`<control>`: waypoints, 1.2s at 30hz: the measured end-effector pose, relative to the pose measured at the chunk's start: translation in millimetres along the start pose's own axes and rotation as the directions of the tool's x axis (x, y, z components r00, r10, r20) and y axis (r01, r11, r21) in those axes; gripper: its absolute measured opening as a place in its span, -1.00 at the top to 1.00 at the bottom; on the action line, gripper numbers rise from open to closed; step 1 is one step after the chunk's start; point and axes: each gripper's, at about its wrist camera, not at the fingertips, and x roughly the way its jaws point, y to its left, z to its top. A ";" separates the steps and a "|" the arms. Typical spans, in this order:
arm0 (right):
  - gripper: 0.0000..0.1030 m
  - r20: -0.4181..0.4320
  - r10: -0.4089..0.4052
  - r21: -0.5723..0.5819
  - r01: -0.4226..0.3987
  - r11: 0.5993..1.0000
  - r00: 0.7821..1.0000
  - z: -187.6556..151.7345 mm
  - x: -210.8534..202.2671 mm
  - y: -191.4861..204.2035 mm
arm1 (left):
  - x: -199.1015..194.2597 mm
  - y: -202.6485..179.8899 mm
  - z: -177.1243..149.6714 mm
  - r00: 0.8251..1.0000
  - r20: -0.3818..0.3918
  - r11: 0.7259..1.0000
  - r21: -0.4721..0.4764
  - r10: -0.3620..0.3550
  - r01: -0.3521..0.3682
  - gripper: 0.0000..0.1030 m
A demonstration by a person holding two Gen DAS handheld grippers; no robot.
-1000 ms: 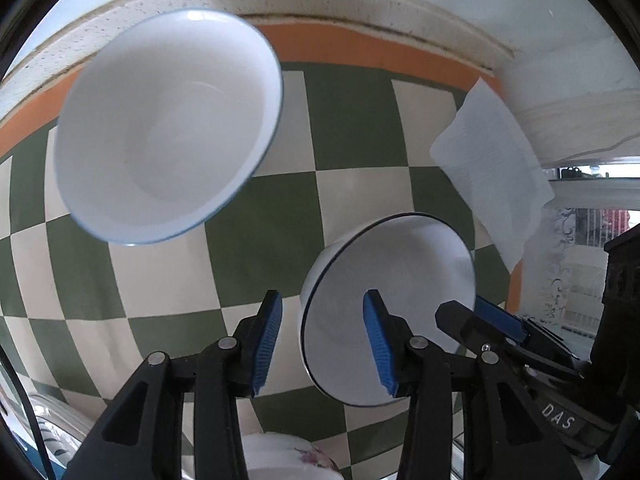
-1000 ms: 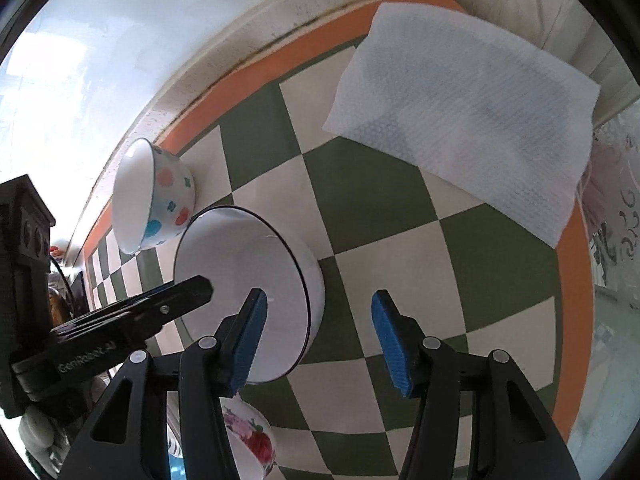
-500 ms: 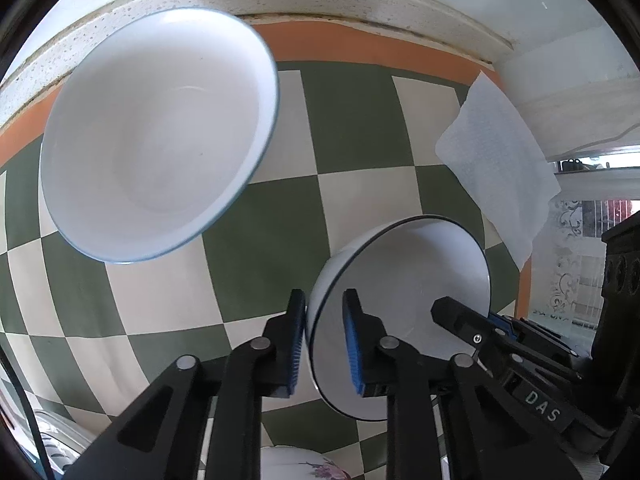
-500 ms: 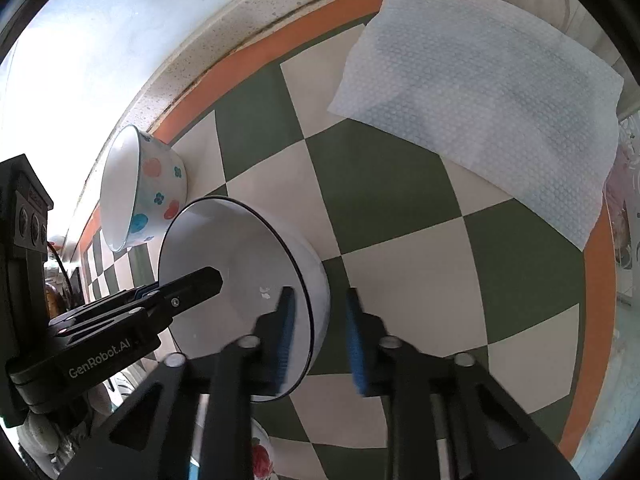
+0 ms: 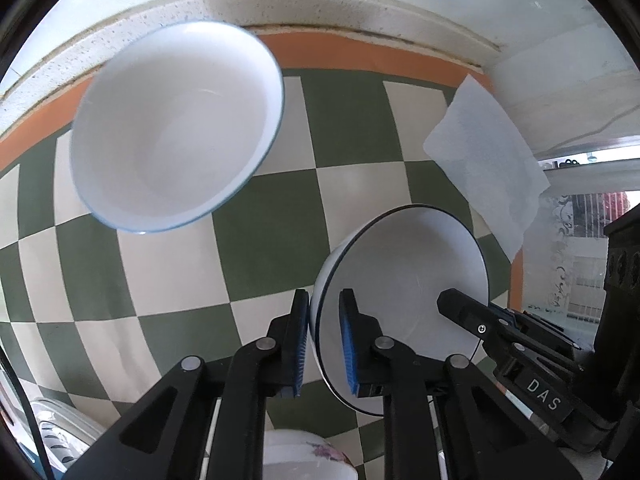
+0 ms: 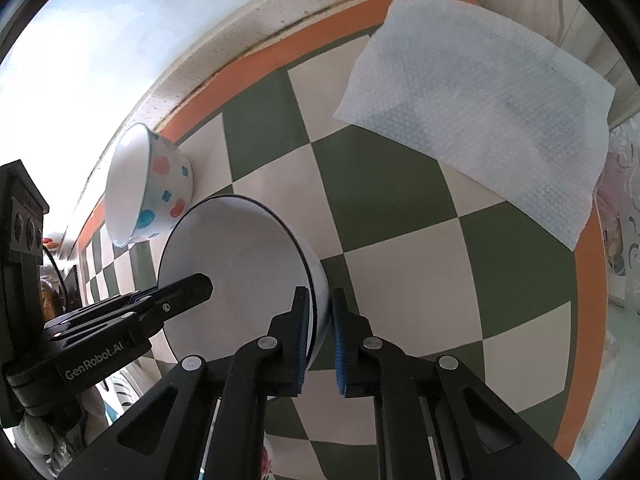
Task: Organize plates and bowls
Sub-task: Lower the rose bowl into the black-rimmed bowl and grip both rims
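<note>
A white bowl with a dark rim (image 5: 404, 268) (image 6: 240, 256) sits on the green and cream checked cloth. My left gripper (image 5: 325, 320) is shut on its left rim, one blue pad inside and one outside. My right gripper (image 6: 320, 316) is shut on the opposite rim in the same way. Each gripper shows in the other's view as a black finger over the bowl. A larger white bowl with a blue rim (image 5: 176, 128), dotted in orange and blue on its outside (image 6: 160, 184), stands behind it by the wall.
A white paper towel (image 6: 480, 120) (image 5: 488, 172) lies on the cloth at the back right. A flowered bowl (image 5: 308, 456) sits just below my left fingers. The stone ledge and wall (image 5: 320, 12) bound the far side. The orange border (image 6: 584, 320) marks the cloth's right edge.
Both grippers have gone from open around the bowl's rim to shut on it. The hands have hardly moved.
</note>
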 end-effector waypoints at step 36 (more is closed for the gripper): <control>0.75 -0.055 0.014 -0.122 -0.021 0.992 0.998 -163.0 -35.6 73.4 | -51.0 58.1 -142.2 0.999 -0.041 1.000 -0.014 -0.018 0.017 0.74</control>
